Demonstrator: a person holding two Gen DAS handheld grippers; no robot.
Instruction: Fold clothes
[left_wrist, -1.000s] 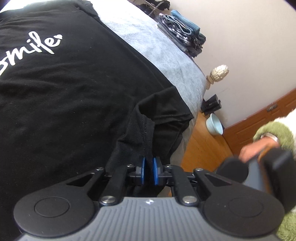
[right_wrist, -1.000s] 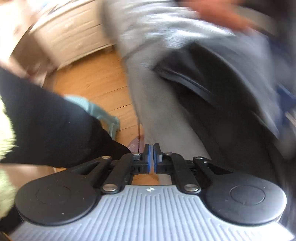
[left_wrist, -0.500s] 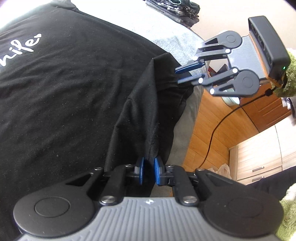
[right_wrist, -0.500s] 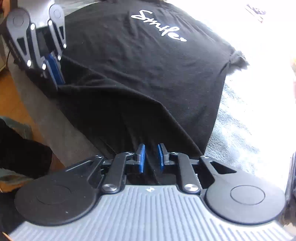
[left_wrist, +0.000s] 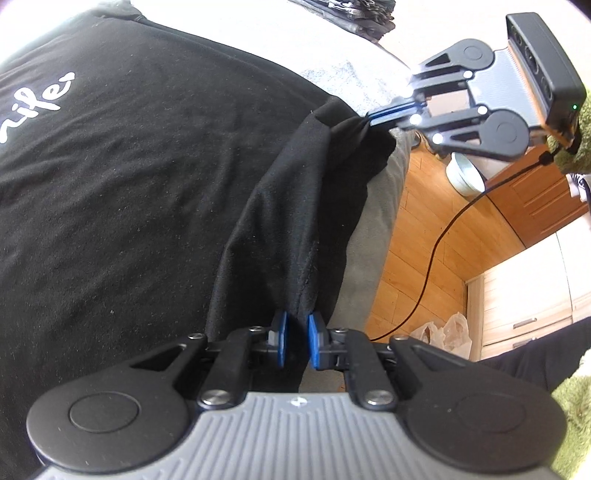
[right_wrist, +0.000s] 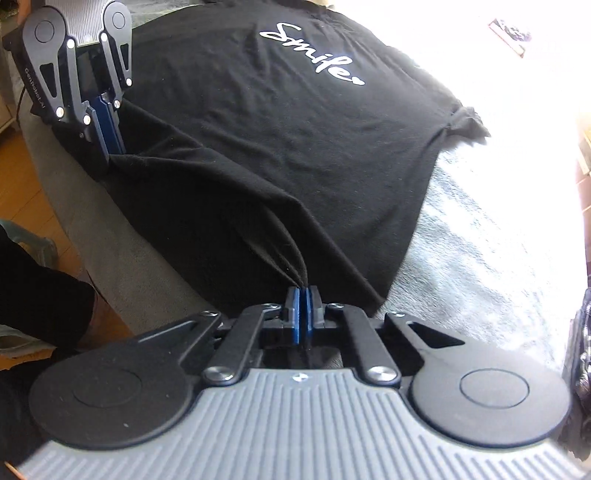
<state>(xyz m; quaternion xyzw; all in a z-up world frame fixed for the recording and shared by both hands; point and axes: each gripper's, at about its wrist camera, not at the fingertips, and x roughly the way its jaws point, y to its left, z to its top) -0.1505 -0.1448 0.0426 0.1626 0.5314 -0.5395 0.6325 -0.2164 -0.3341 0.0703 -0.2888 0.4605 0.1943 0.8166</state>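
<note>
A black T-shirt (right_wrist: 280, 122) with a white "Smile" print (right_wrist: 314, 55) lies spread on a grey bed (right_wrist: 480, 243). Its near edge hangs over the bed's side. My right gripper (right_wrist: 303, 301) is shut on a pinched fold of that edge. In the left wrist view the right gripper (left_wrist: 384, 112) grips the shirt's (left_wrist: 147, 177) far corner. My left gripper (left_wrist: 295, 338) is shut on the shirt's edge, with black cloth bunched between its blue pads. The right wrist view shows the left gripper (right_wrist: 110, 147) at the upper left, holding the same edge, which stretches between the two.
Folded clothes (left_wrist: 354, 14) are stacked at the bed's far end. Beside the bed are a wooden floor (left_wrist: 436, 229), a pale bowl (left_wrist: 465, 173), a black cable (left_wrist: 436, 251), a plastic bag (left_wrist: 447, 332) and white drawers (left_wrist: 528, 295). A person's dark trouser leg (right_wrist: 37, 295) stands by the bed.
My right gripper swung from over the floor to the bed, reached the shirt's edge with its jaws apart and closed on it. The left gripper kept its hold and barely moved.
</note>
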